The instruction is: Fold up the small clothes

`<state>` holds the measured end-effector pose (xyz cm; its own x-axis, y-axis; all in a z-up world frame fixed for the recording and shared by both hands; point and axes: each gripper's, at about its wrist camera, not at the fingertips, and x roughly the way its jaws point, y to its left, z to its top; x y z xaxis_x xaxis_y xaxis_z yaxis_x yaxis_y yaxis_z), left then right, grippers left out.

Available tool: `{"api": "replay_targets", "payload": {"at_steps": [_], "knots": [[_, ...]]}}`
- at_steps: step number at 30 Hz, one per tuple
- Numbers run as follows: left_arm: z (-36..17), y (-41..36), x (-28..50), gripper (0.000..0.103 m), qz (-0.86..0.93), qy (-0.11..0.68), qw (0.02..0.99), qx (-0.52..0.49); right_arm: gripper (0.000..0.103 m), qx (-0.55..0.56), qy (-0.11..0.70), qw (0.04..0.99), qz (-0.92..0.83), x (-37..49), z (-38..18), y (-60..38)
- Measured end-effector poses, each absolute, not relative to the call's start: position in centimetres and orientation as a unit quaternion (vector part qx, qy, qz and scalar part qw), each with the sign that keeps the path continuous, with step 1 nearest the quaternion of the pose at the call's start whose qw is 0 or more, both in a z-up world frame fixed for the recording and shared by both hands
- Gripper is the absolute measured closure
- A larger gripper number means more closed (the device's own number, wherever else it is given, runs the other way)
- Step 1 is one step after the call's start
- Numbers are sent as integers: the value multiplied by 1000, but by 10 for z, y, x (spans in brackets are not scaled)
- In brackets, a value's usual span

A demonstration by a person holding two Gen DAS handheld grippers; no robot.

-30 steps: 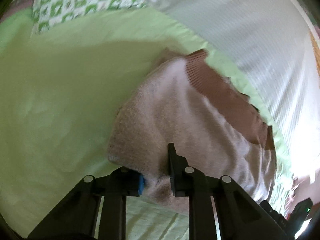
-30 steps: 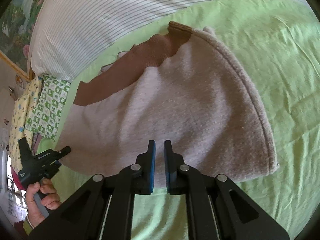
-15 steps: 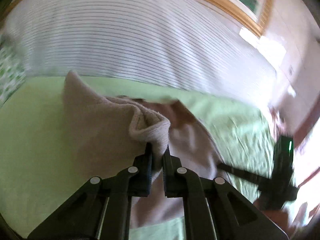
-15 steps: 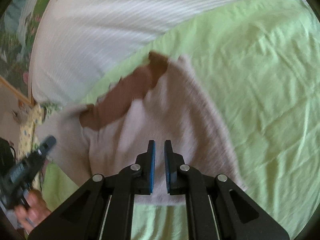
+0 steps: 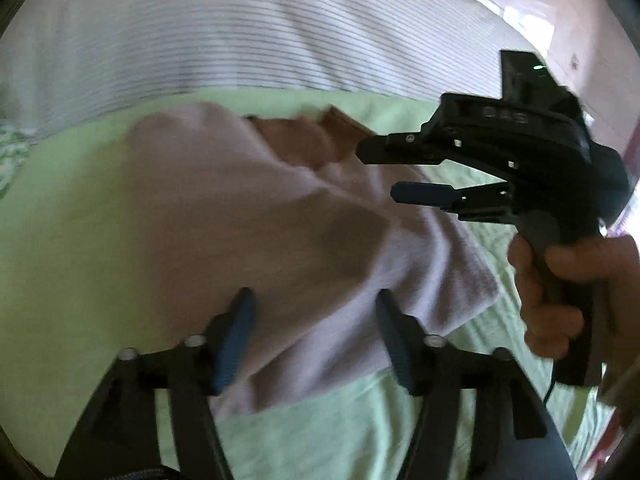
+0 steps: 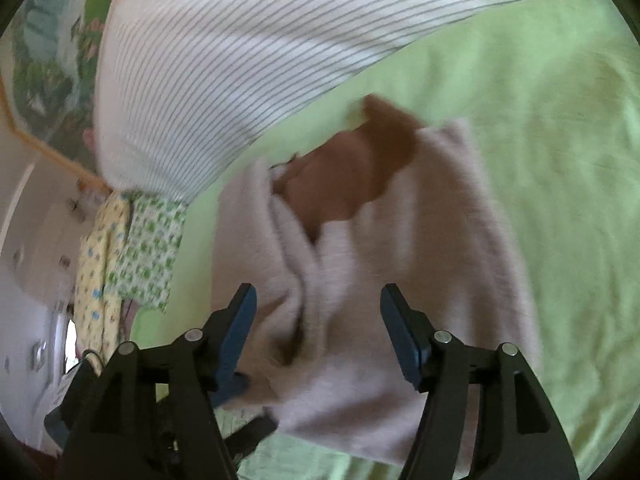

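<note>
Pale pink knit garment (image 5: 248, 208) with a brown ribbed band (image 6: 352, 168), lying folded over itself on the green sheet (image 6: 552, 128), brown band toward the striped pillow (image 5: 240, 28). Left gripper (image 5: 316, 320) above the garment's near edge, jaws just sprung apart, cloth lying loose below them, not pinched. Right gripper (image 6: 318, 312) likewise just opened wide over the garment's near part, gripping nothing; held in a hand (image 5: 568, 280) off the garment's right side. Green-patterned cloth (image 6: 148, 248) beyond the garment's left edge, beside the pillow.
</note>
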<state>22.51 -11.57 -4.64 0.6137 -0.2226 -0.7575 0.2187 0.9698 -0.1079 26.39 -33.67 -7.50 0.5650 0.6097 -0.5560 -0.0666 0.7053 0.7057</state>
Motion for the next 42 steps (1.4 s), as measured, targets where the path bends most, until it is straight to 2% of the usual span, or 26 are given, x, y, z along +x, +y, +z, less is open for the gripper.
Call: {"api": "replay_targets", "payload": {"at_steps": [2,4,8,16,18,19,20,21,22,23,26,32,39,42], "knots": [[-48,-97,215,26,-89,423,902,-3,37,313,432,815,228,277,-78,-322],[-57,-82,209,22,-64,431,900,-1,36,301,445,808,241,291,-80,-314],[-86,-59,208,22,-36,473,880,1,34,281,472,794,261,323,-86,-298],[-110,-51,226,21,-31,487,873,4,34,253,511,761,309,365,-92,-269],[-112,-48,231,23,-29,487,873,-2,35,252,521,752,315,369,-96,-261],[-113,-47,233,29,-32,488,872,-8,46,252,526,750,313,370,-97,-259],[-114,-46,235,37,-39,490,871,-17,64,253,531,745,314,370,-99,-257],[-112,-44,235,41,-46,491,869,-25,70,254,534,743,312,368,-100,-255],[-112,-45,235,49,-54,491,869,-25,79,255,533,745,308,367,-99,-256],[-112,-47,236,59,-60,490,869,-21,81,259,526,749,309,364,-93,-257],[-107,-56,234,69,-70,489,869,-4,84,271,485,771,311,349,-61,-268],[-92,-66,234,73,-101,479,872,-7,84,297,408,817,278,295,-1,-323],[-101,-74,244,80,-119,495,861,-3,84,307,445,825,165,274,-67,-387],[-99,-77,247,84,-124,494,860,4,84,320,434,827,158,274,-74,-390]]}}
